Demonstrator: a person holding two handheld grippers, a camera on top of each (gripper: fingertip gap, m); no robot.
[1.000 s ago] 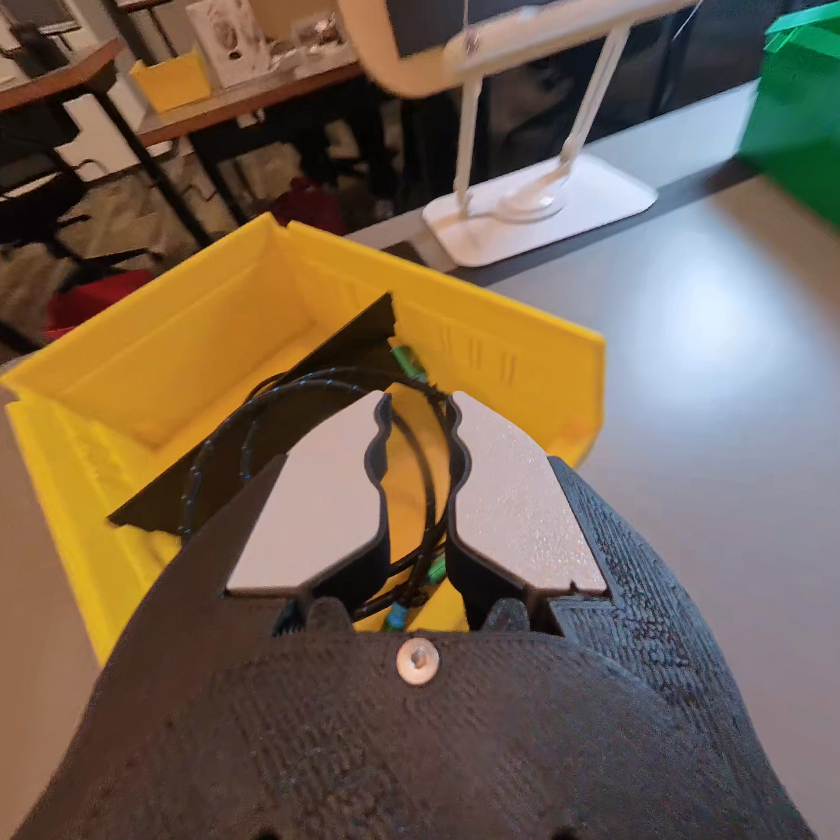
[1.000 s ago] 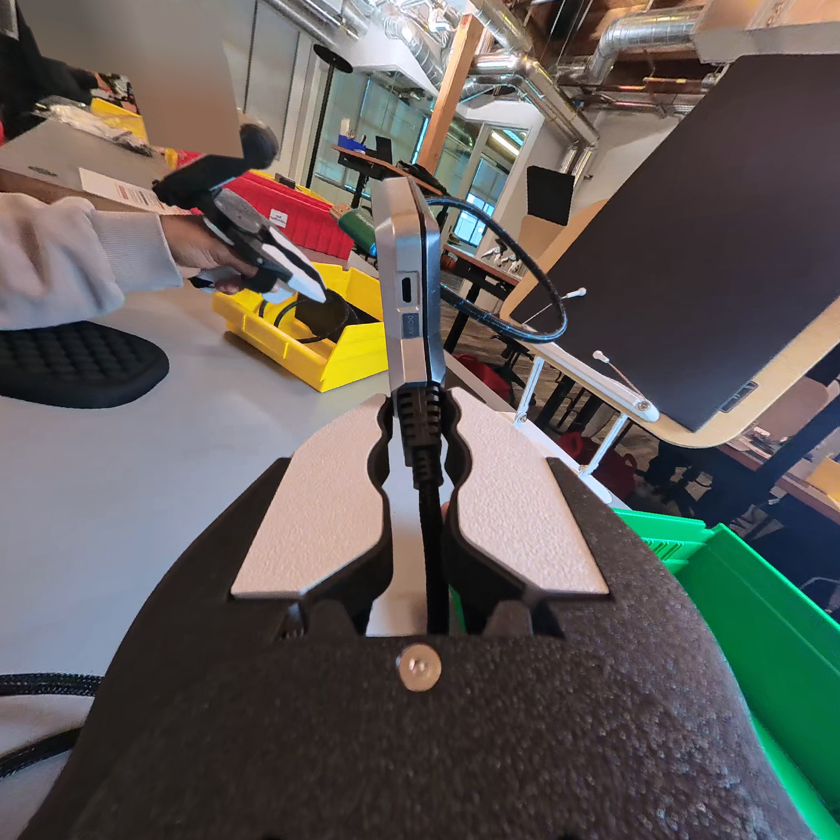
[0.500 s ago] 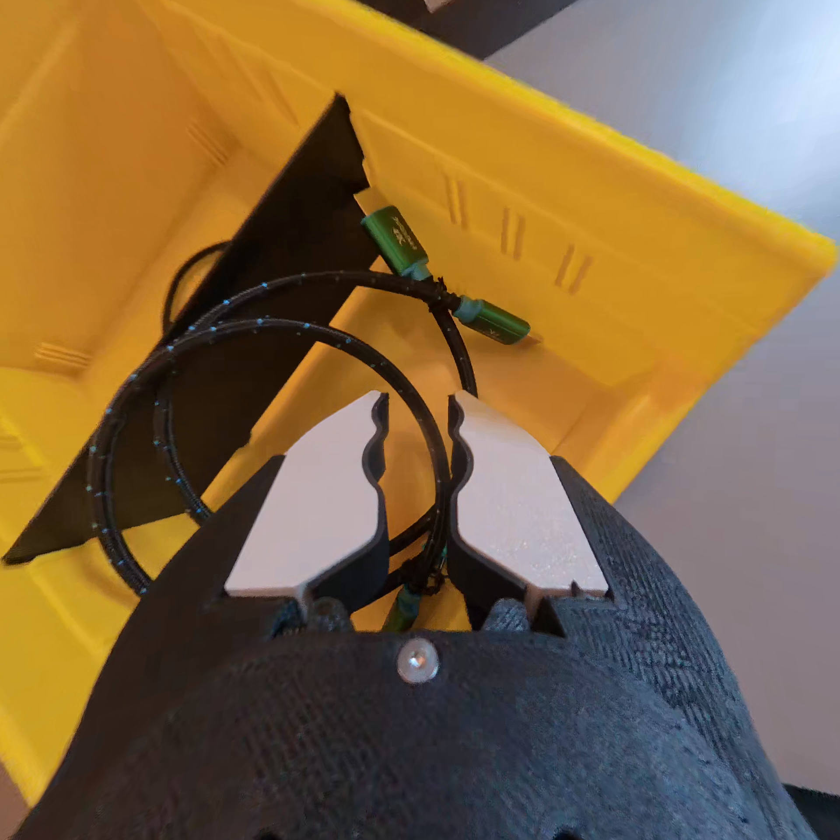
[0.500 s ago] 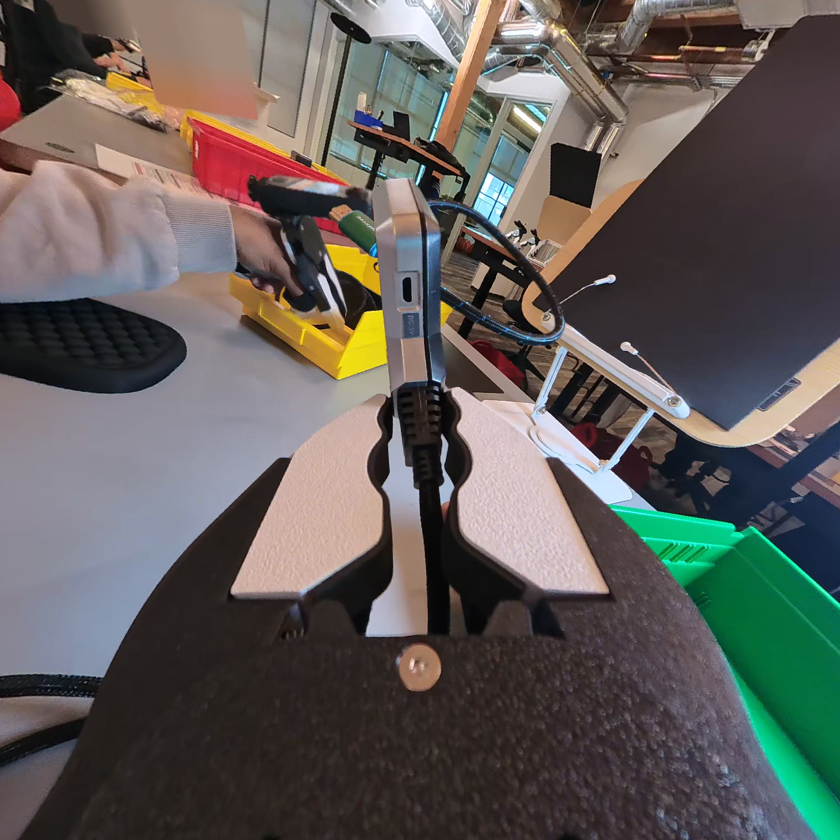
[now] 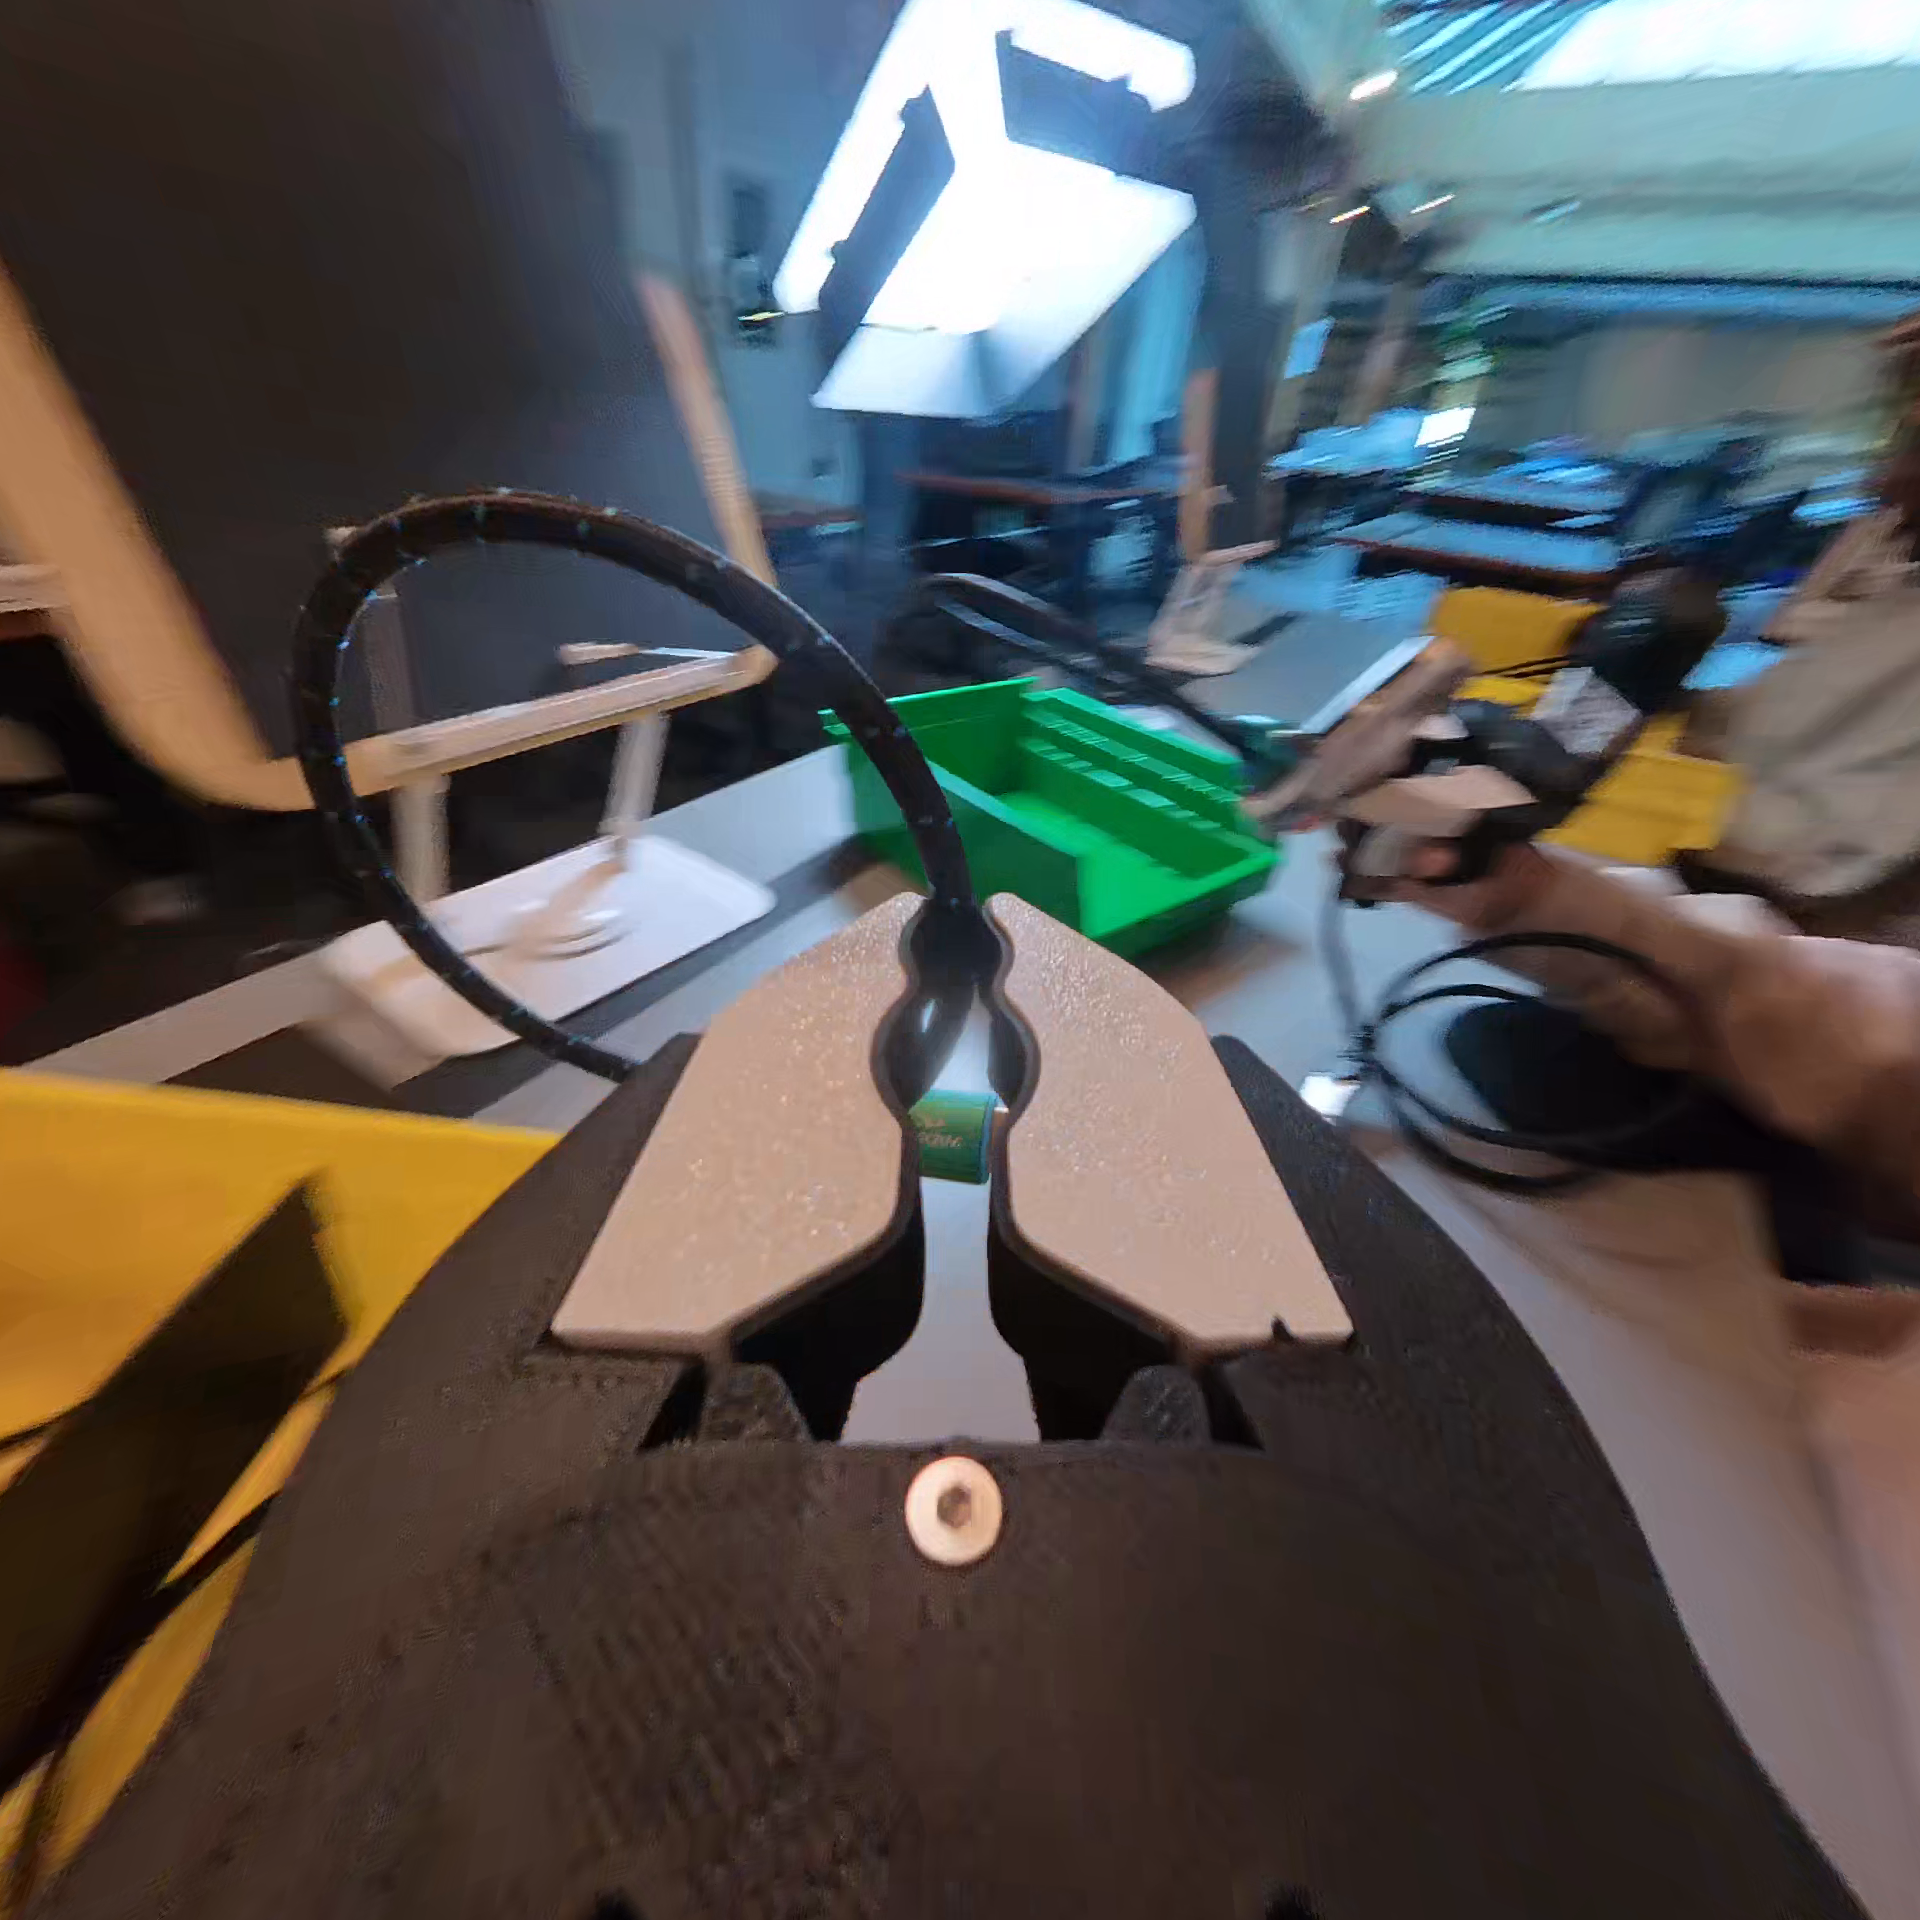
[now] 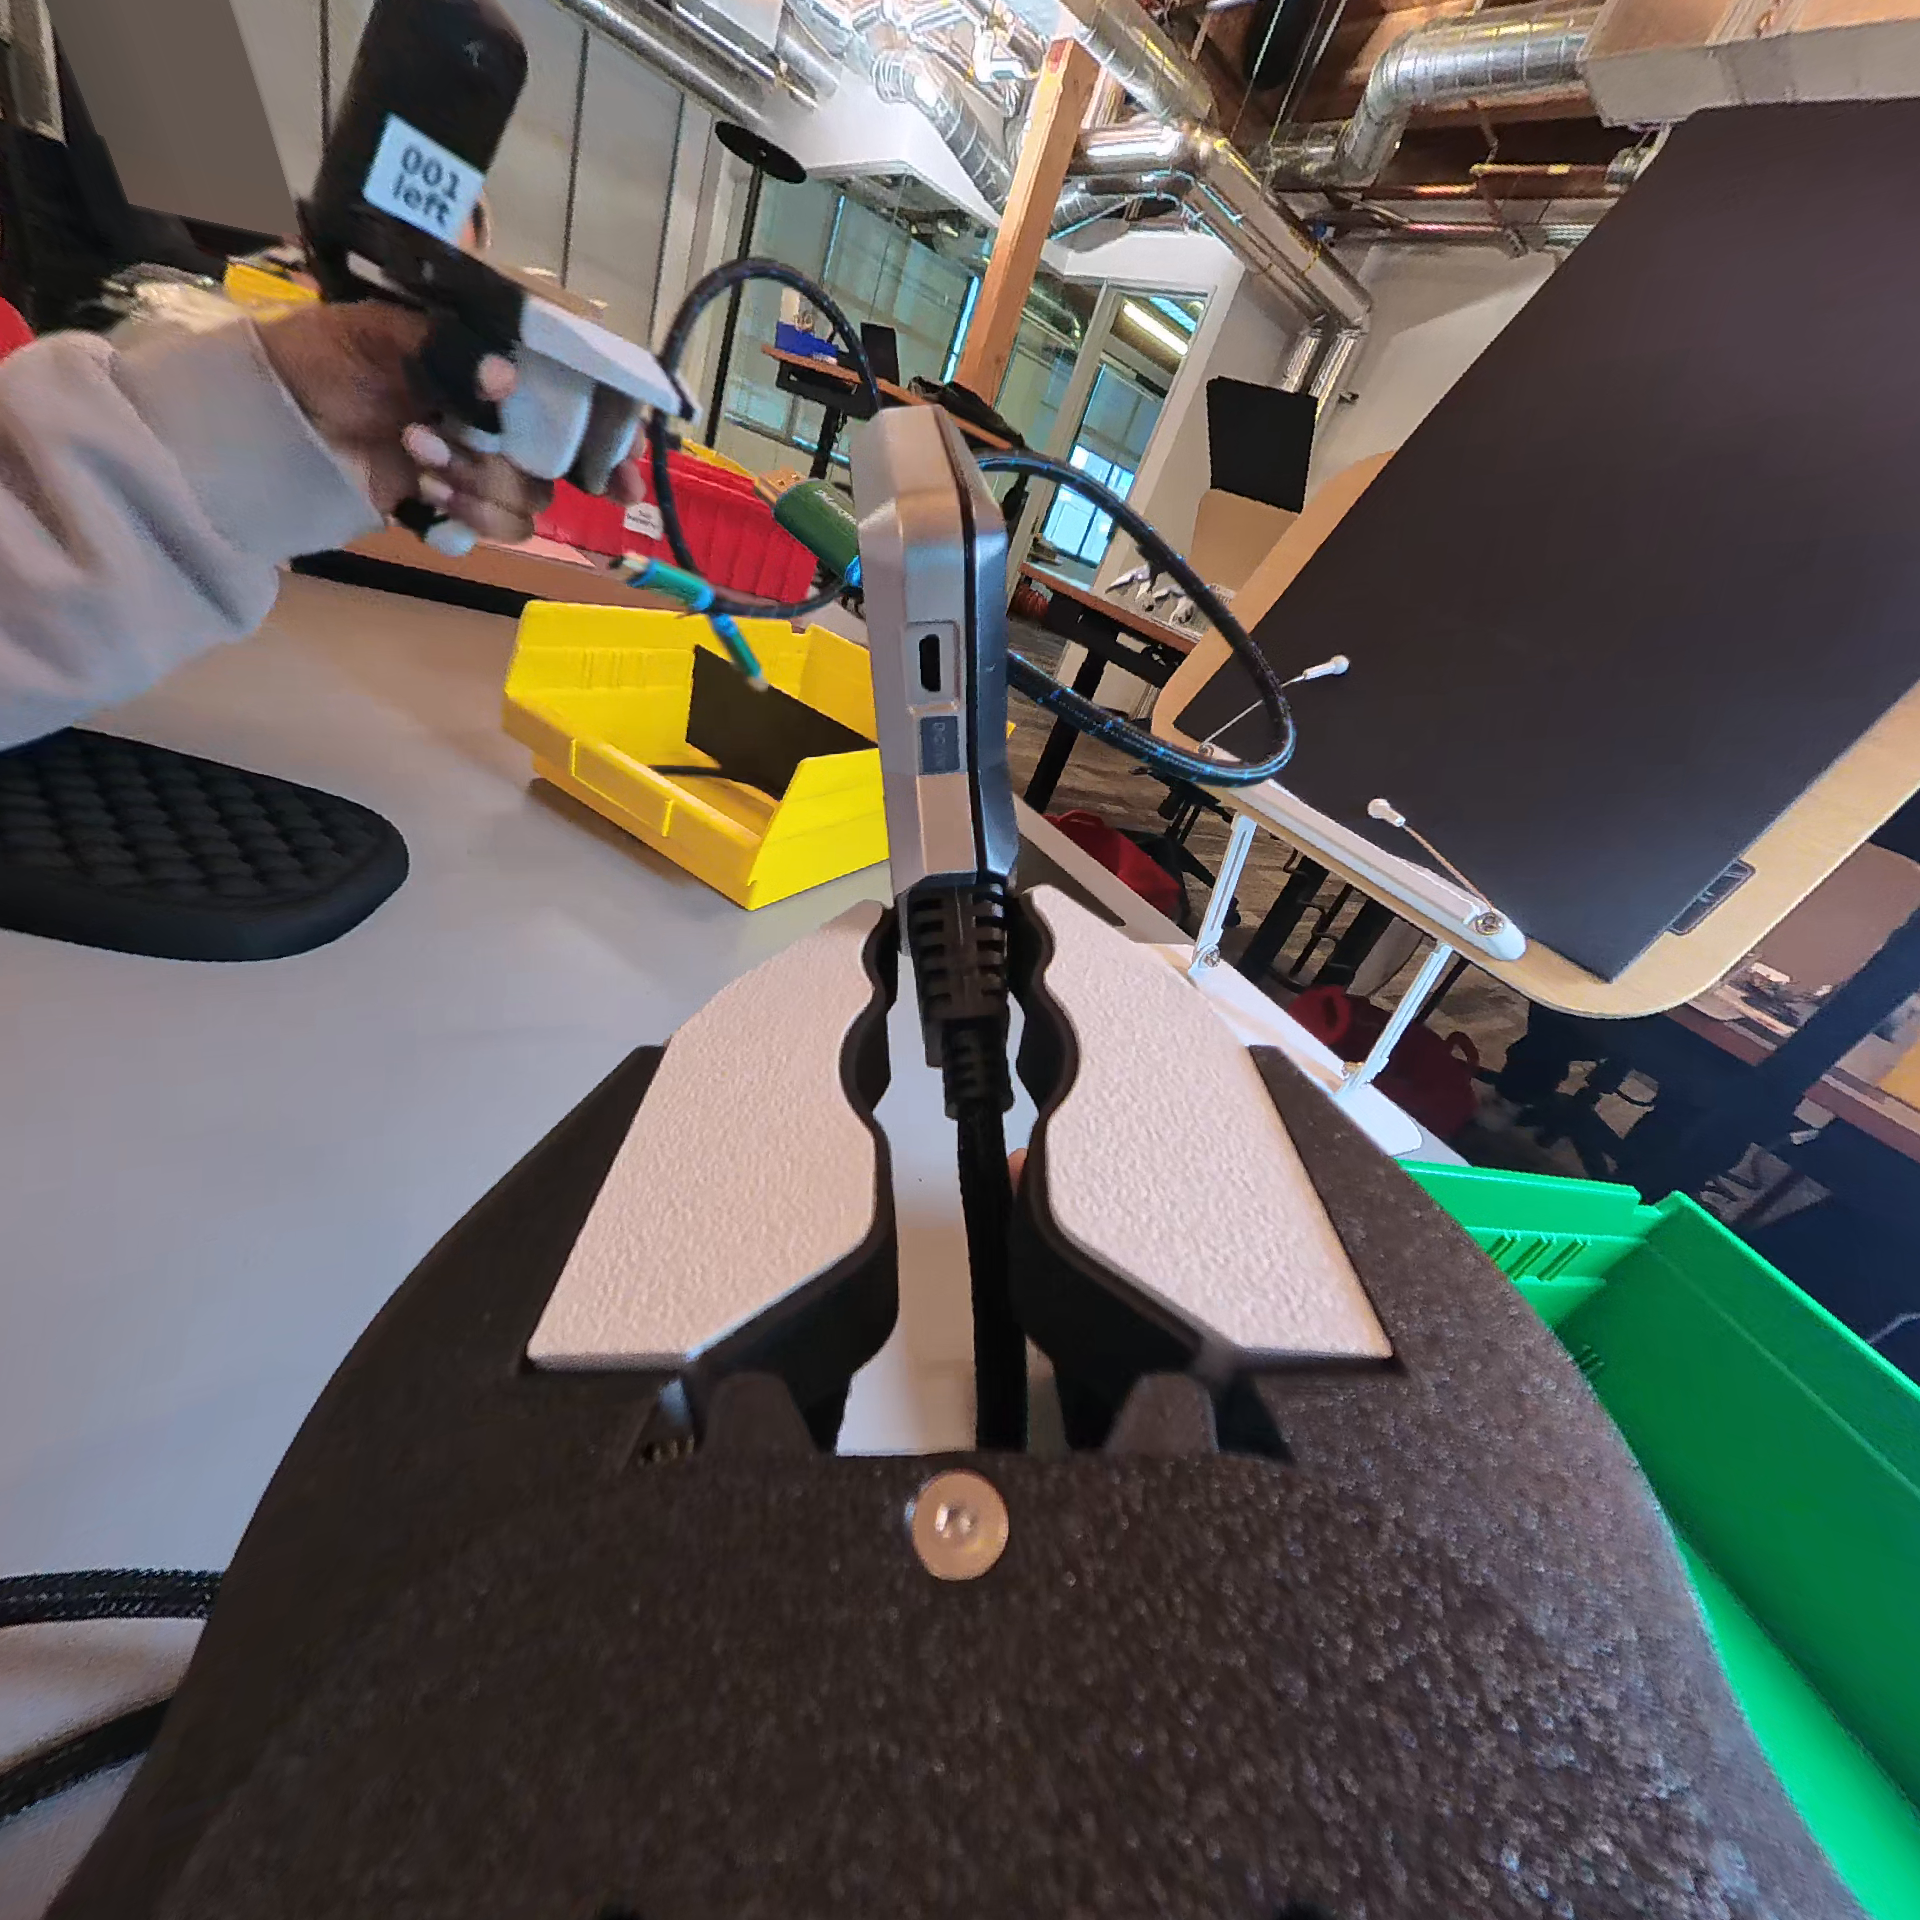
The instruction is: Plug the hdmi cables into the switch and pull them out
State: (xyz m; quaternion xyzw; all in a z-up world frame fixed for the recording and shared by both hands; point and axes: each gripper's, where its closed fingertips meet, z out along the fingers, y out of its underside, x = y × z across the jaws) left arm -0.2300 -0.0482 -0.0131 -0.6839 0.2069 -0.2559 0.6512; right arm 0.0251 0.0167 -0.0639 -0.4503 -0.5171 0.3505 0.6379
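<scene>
My left gripper (image 5: 951,914) is shut on a black braided HDMI cable (image 5: 582,530) near its end; a green plug (image 5: 951,1138) shows between the fingers behind the tips. The cable loops up and to the left. In the right wrist view the left gripper (image 6: 582,384) is held above the table with the cable's green plugs (image 6: 665,582) dangling. My right gripper (image 6: 956,914) is shut on the ribbed black cable boot (image 6: 961,966) of the grey switch (image 6: 935,665), which stands upright past the fingertips. A green plug (image 6: 821,509) sits at the switch's far side.
A yellow bin (image 6: 665,748) with a black divider stands on the grey table beyond the switch. A green bin (image 6: 1714,1351) lies at the right, also in the left wrist view (image 5: 1091,821). A black pad (image 6: 156,842) lies left. A dark board on a white stand (image 6: 1610,520) rises at the right. The grippers' ends are close to 30 cm from one another.
My left gripper closed on the braided cable inside the yellow bin, lifted it out and swung toward the right gripper. The right gripper kept its hold on the switch's boot.
</scene>
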